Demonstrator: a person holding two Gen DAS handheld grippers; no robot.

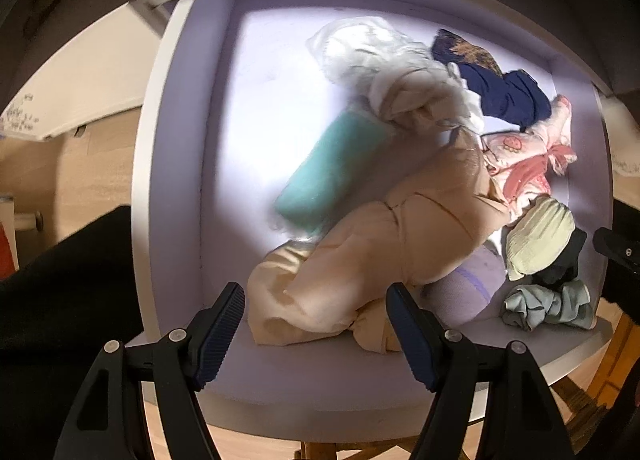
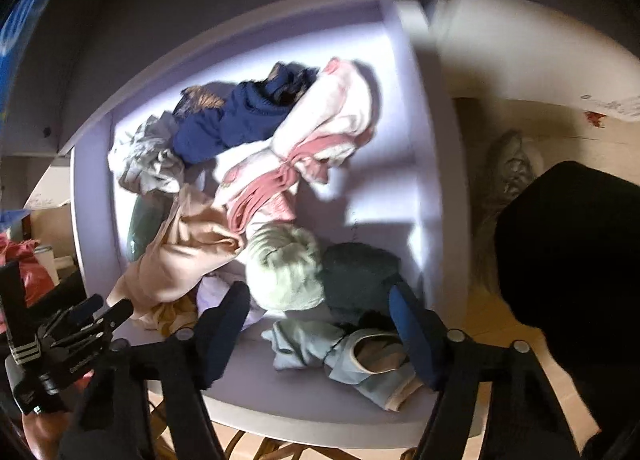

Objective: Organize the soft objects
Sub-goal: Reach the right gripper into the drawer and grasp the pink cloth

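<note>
An open white drawer holds a heap of soft clothes. In the left wrist view my left gripper is open over the near end of a beige garment. Beside it lie a teal roll, white cloth, a navy garment, pink pieces and a pale green bundle. In the right wrist view my right gripper is open above a grey-blue garment, near the pale green bundle and a dark green piece.
The drawer's left half shows bare white bottom. Its right wall borders a wooden floor. A shoe lies on the floor at the right. A wooden stool or frame shows below the drawer front.
</note>
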